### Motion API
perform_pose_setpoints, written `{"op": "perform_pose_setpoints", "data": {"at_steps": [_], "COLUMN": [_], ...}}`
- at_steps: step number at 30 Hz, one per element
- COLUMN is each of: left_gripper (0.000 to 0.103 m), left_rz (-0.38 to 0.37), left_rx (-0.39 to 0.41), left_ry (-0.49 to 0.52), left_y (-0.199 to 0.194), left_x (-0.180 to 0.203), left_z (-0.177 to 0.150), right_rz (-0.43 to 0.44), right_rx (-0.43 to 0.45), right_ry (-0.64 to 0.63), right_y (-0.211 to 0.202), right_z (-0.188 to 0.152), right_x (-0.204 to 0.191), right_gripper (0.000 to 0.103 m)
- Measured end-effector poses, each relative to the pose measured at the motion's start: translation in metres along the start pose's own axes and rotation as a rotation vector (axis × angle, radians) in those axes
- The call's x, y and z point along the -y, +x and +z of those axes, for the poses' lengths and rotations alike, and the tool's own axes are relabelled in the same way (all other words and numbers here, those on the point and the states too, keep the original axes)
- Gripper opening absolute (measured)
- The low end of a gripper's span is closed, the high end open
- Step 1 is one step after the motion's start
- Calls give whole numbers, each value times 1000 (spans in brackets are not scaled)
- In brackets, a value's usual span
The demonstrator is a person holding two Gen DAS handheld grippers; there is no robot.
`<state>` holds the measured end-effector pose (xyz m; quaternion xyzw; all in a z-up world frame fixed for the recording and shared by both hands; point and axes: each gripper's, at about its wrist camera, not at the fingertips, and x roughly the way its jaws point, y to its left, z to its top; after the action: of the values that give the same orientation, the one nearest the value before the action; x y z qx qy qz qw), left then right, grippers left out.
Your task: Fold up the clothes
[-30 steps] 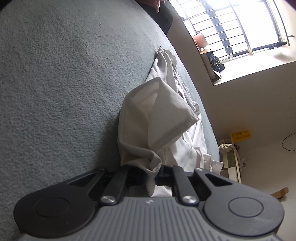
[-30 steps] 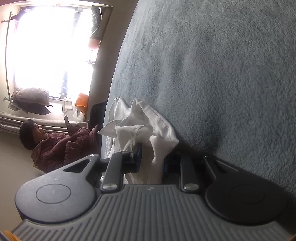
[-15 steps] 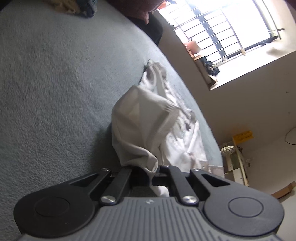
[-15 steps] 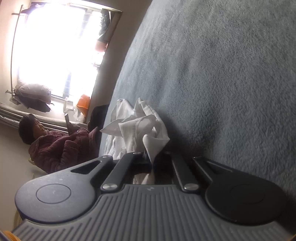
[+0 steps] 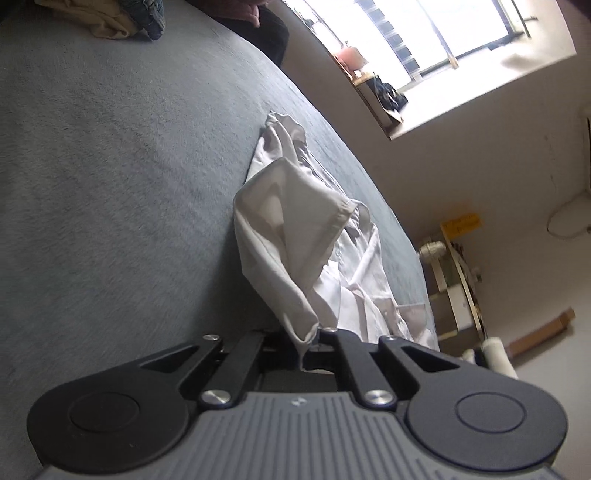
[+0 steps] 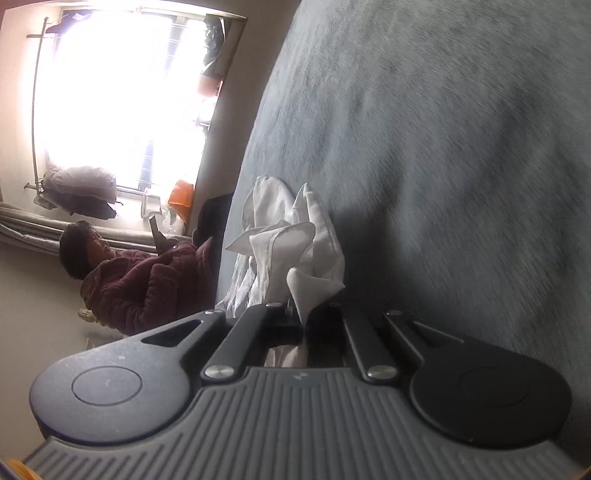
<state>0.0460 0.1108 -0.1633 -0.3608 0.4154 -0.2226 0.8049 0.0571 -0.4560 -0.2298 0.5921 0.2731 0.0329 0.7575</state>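
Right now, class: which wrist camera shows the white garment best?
The left wrist view: the white garment stretches across the grey blanket, its folds visible. The right wrist view shows only a bunched corner at the gripper.

A grey-blue fleecy bed (image 5: 110, 184) fills most of both views. Beyond it, cream walls (image 5: 480, 155) and a barred window (image 5: 424, 33) — daylight blown out white. A person in a maroon jacket (image 6: 147, 284) sits beside the bed — below another bright window (image 6: 118, 103).
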Motion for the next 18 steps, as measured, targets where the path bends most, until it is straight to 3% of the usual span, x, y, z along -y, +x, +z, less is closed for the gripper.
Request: {"op": "perform_pose_setpoints", "data": {"at_steps": [9, 11, 18], "left_gripper": [1, 1, 2], "left_rz": [19, 31, 77], "left_rx": [-177, -217, -201], "left_ry": [66, 63, 44], "left_y": [-57, -53, -58], "left_x": [-4, -5, -29], "left_z": [-48, -49, -53], "right_rz": [-72, -104, -179], "right_rx": [-134, -162, -194], "right_ry": [-62, -89, -127], "right_y": [-71, -87, -110], "right_z": [-43, -51, -72], "right_x": [10, 12, 23], "right_gripper": [0, 0, 0]}}
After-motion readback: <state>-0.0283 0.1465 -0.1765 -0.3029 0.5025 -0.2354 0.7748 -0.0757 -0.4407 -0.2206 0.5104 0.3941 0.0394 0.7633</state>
